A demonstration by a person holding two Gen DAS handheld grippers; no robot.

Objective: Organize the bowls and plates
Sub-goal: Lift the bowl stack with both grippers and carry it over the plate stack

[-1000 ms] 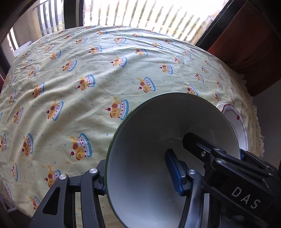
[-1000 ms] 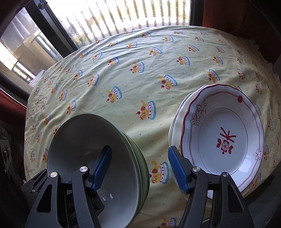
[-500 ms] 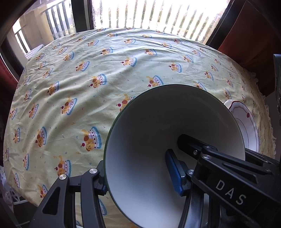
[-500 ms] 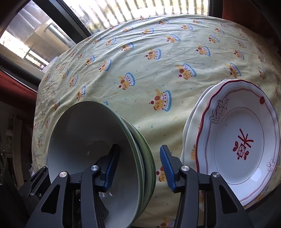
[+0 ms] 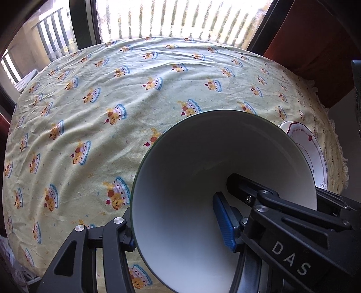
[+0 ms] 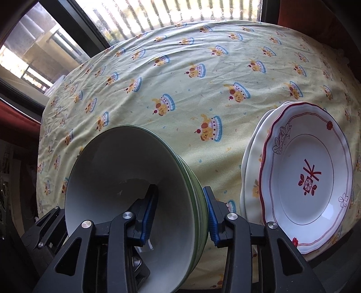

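Fingers (image 5: 222,222) beside black arm (image 5: 293,239) lettered "DAS".

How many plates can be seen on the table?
2 plates stacked at the table's right edge: the red-patterned plate on top and a cream plate beneath it, showing along its left side. More may be hidden underneath.

A pale yellow printed tablecloth (image 5: 135,94) covers the table; behind it, bright daylight floods through a barred window (image 5: 180,20).
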